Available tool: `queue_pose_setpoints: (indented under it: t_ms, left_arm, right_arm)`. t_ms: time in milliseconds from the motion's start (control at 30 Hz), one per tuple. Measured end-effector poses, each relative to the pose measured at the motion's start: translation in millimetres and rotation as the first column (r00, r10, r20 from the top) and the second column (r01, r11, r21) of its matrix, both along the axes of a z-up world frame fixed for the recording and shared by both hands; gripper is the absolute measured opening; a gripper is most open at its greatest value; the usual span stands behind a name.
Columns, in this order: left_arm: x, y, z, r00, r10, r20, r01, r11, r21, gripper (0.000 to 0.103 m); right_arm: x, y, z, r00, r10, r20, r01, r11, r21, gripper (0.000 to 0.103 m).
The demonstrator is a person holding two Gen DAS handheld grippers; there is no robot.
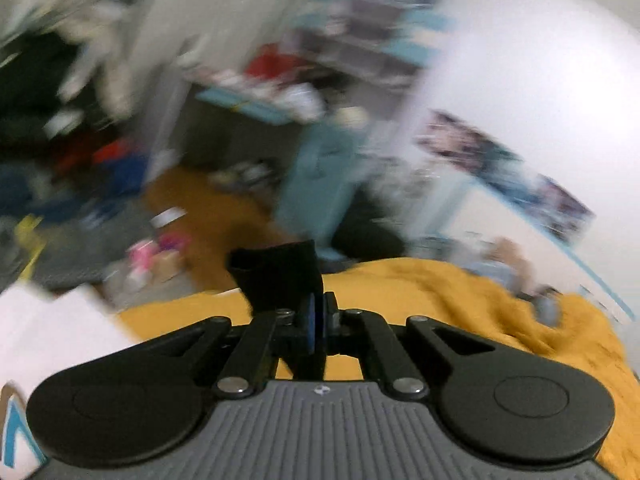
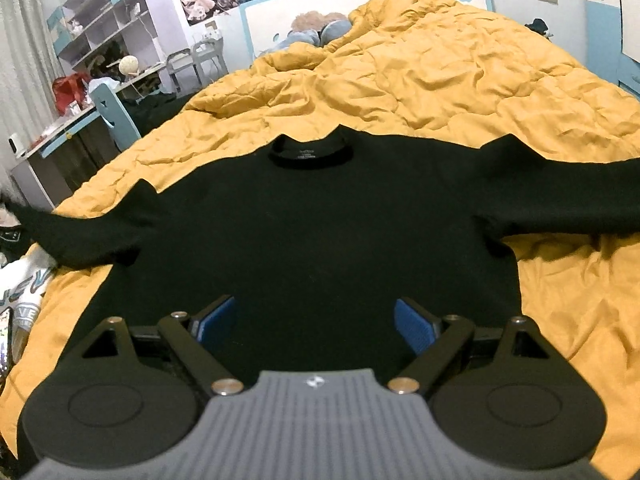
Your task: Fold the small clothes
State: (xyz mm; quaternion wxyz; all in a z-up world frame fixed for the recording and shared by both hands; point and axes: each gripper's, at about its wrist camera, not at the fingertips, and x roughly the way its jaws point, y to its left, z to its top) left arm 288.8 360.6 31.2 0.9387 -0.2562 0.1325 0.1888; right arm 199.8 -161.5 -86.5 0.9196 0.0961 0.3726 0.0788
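While the left wrist view is badly smeared, we can still make out our left gripper (image 1: 316,320) pinched tight on a bit of black fabric (image 1: 276,276), which sticks up and to the left of the blue pads (image 1: 311,326). We can't tell from that frame which part of the garment it is. Below it runs the mustard-yellow quilt (image 1: 460,304) on the bed.

Over in the right wrist view things are sharp. On the far left a desk surface (image 2: 60,132) sits next to the bed with clutter on it, and some white clothing (image 2: 28,284) lies at the bed's left edge. The black long-sleeve sweater (image 2: 312,220) lies flat on the quilt (image 2: 440,72), collar (image 2: 311,152) pointing away from us, left sleeve (image 2: 80,236) reaching out toward the bed edge and right sleeve (image 2: 568,200) stretched the other way. Our right gripper (image 2: 316,320) hangs over the hem end with its jaws spread wide, gripping nothing.
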Motion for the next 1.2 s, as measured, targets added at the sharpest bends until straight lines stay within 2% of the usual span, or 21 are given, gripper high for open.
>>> queue_pose_setpoints:
  t_ms: [100, 167, 267, 367, 433, 533, 633, 733, 800, 867, 900, 933, 967, 1067, 1133, 1200]
  left_arm:
    - [2.6, -60.0, 46.2, 0.986, -0.162, 0.039, 0.159, 0.984, 0.084, 0.003]
    - [4.1, -105.1, 71.0, 0.961, -0.271, 0.05, 0.261, 0.955, 0.142, 0.003]
    - [10.0, -173.1, 90.8, 0.906, -0.421, 0.05, 0.407, 0.896, 0.18, 0.003]
    - [21.9, -243.6, 92.8, 0.828, -0.56, 0.036, 0.545, 0.818, 0.182, 0.003]
    - [28.2, -281.7, 78.9, 0.779, -0.627, 0.015, 0.615, 0.768, 0.182, 0.003]
    - [44.3, -338.4, 49.0, 0.695, -0.718, -0.041, 0.718, 0.69, 0.095, 0.002]
    - [58.8, -384.4, 7.2, 0.615, -0.779, -0.117, 0.786, 0.618, 0.014, 0.002]
    - [73.2, -424.4, -40.6, 0.535, -0.817, -0.217, 0.823, 0.561, -0.084, 0.003]
    - [81.2, -448.3, -76.6, 0.449, -0.841, -0.302, 0.844, 0.511, -0.167, 0.012]
    - [86.7, -462.8, -108.6, 0.374, -0.845, -0.382, 0.846, 0.479, -0.232, 0.04]
    - [85.6, -464.1, -118.8, 0.341, -0.843, -0.415, 0.851, 0.464, -0.245, 0.047]
    - [84.3, -463.3, -120.9, 0.326, -0.838, -0.437, 0.854, 0.459, -0.244, 0.054]
    - [75.8, -457.1, -122.7, 0.325, -0.835, -0.443, 0.855, 0.46, -0.239, 0.056]
    - [62.9, -419.8, -117.0, 0.342, -0.841, -0.42, 0.856, 0.463, -0.23, 0.06]
    - [59.0, -388.9, -103.1, 0.378, -0.829, -0.413, 0.851, 0.486, -0.197, 0.06]
    - [65.5, -350.7, -82.6, 0.432, -0.791, -0.433, 0.835, 0.532, -0.141, 0.06]
  right_arm:
    - [7.0, 0.5, -3.9, 0.999, 0.007, -0.05, -0.009, 0.999, -0.051, 0.082]
    - [12.6, -3.0, -6.3, 0.996, -0.018, -0.082, 0.012, 0.997, -0.071, 0.082]
    - [13.3, -10.9, -3.7, 0.998, -0.023, -0.058, 0.019, 0.998, -0.066, 0.078]
    - [12.6, -16.5, 1.9, 1.0, -0.021, -0.02, 0.02, 0.997, -0.076, 0.074]
    - [14.1, -22.0, 4.1, 1.0, -0.03, -0.007, 0.029, 0.996, -0.083, 0.066]
    - [18.0, -36.9, 4.1, 0.998, -0.062, -0.005, 0.062, 0.994, -0.089, 0.055]
    - [22.1, -58.7, -0.4, 0.993, -0.117, -0.011, 0.116, 0.99, -0.079, 0.053]
    - [26.2, -78.3, -10.4, 0.985, -0.167, -0.036, 0.164, 0.984, -0.069, 0.052]
    - [27.3, -90.7, -18.1, 0.98, -0.192, -0.061, 0.188, 0.98, -0.06, 0.052]
    - [26.5, -100.9, -24.5, 0.974, -0.209, -0.082, 0.205, 0.977, -0.05, 0.052]
    - [25.9, -105.8, -27.7, 0.972, -0.217, -0.091, 0.214, 0.976, -0.044, 0.052]
    - [24.9, -110.0, -30.6, 0.97, -0.224, -0.099, 0.222, 0.974, -0.036, 0.052]
    - [24.4, -115.1, -33.1, 0.967, -0.232, -0.109, 0.231, 0.973, -0.02, 0.052]
    - [25.7, -128.9, -38.1, 0.96, -0.248, -0.133, 0.257, 0.965, 0.055, 0.052]
    - [31.8, -134.8, -39.4, 0.957, -0.252, -0.144, 0.268, 0.958, 0.105, 0.055]
    - [41.4, -138.1, -38.9, 0.956, -0.25, -0.151, 0.271, 0.953, 0.135, 0.057]
